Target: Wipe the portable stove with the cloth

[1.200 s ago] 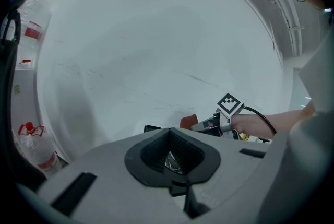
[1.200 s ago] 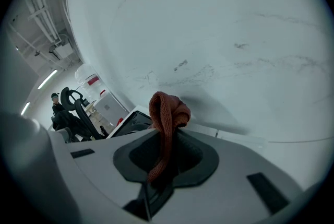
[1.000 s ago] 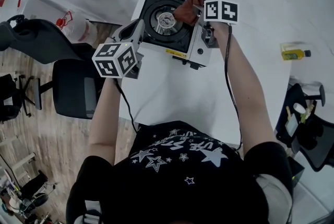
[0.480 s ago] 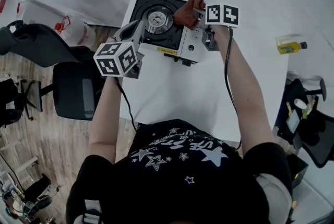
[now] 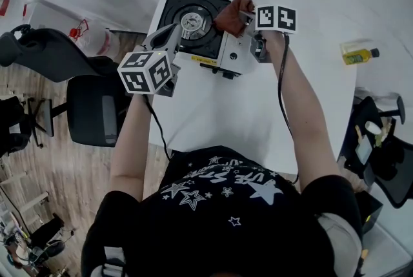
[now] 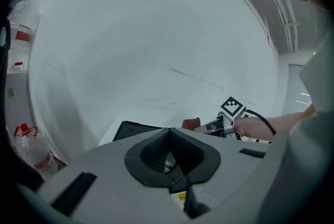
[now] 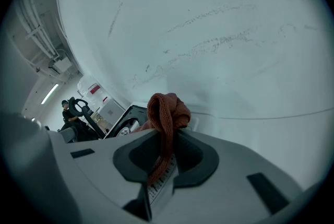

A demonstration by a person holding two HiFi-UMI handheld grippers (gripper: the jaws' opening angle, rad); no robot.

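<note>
White table fills the middle of the head view, with wood floor and a black office chair off to the stove's left. On it the portable stove, white-bodied with a black top plate, sits at the table's far left edge. Its round burner lies in the middle of that plate. Your left gripper stands at the stove's near left corner, jaws drawn together with nothing seen between them. Whether its tips touch the stove's casing cannot be told. Your right gripper is over the stove's right side, just beside the burner, jaws clenched on the cloth. In the right gripper view the rust-red cloth bunches above the closed pads, one fold trailing down between them, and the stove shows beyond it to the left. Step in hand, as judged: wiping the stove's top, with the cloth at the right rim of the top plate. Contact between cloth and plate is likely but not clearly shown. The next move probably calls for you to press the bunch down and sweep it across the plate toward the stove's left side, skirting the raised burner. The left gripper could steady the casing so that the stove does not slide toward the table edge.
</note>
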